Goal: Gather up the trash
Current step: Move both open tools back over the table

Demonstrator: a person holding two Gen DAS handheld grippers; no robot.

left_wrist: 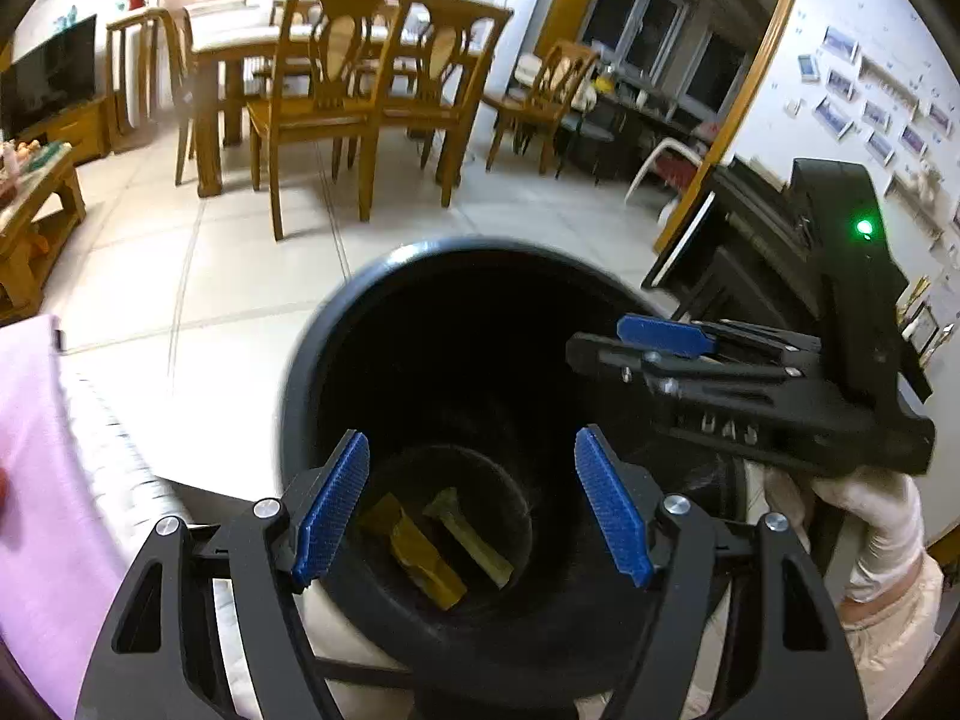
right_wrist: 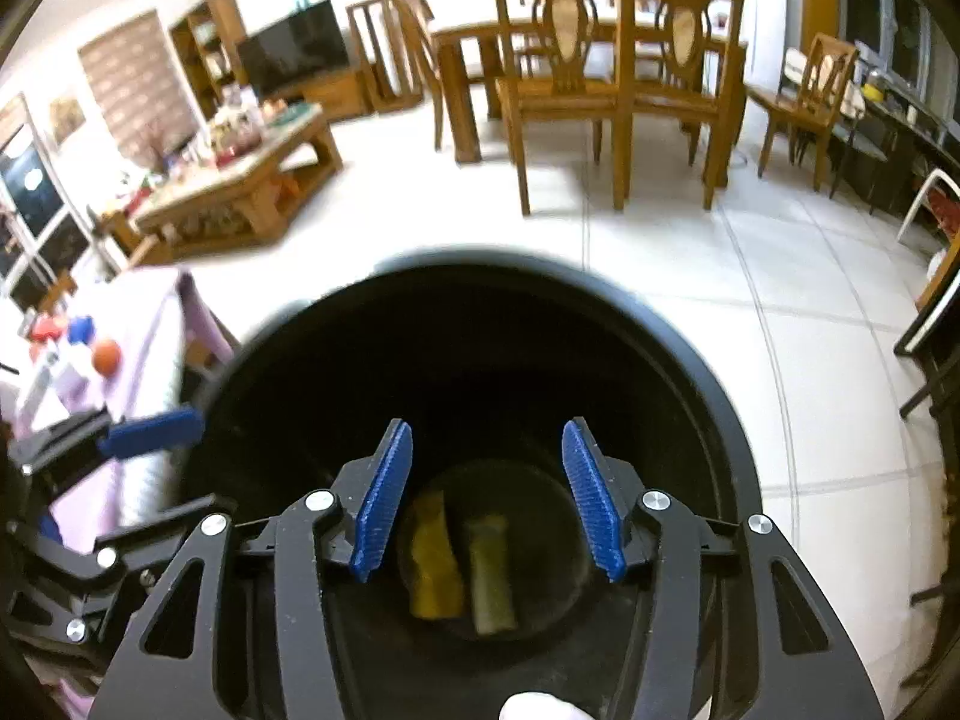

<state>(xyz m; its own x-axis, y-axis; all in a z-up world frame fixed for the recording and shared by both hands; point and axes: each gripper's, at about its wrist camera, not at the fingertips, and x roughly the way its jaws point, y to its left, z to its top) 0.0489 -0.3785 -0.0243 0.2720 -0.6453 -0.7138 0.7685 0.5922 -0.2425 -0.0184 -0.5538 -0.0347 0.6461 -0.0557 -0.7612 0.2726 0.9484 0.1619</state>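
White glossy floor tiles (right_wrist: pixel 690 276) run out from under me to a wooden dining table (left_wrist: pixel 240 54) ringed by wooden chairs (left_wrist: pixel 336 102) at the far side of the room, with a low wooden coffee table (right_wrist: pixel 240 180), crowded with small items, to the far left near a dark television (right_wrist: pixel 294 48). Directly below both my grippers stands a black trash bin (left_wrist: pixel 312 372), its round mouth wide open; at its bottom lie two pieces of trash, a yellow wrapper (right_wrist: pixel 435 570) and, just beside it on the right, a pale green one (right_wrist: pixel 492 576). My left gripper (left_wrist: pixel 474 510) hangs over the bin's near rim with its jaws spread apart and nothing between the blue pads. My right gripper (right_wrist: pixel 489 498) likewise stands with its jaws parted and empty above the opening; its gloved hand (left_wrist: pixel 870 528) shows at the right. A surface draped in pink cloth (left_wrist: pixel 36 450) sits close on the left of the bin, carrying small coloured balls (right_wrist: pixel 90 342). Right of the bin, dark furniture (left_wrist: pixel 756 240) crowds in; the floor beyond the far rim lies open up to the chairs.
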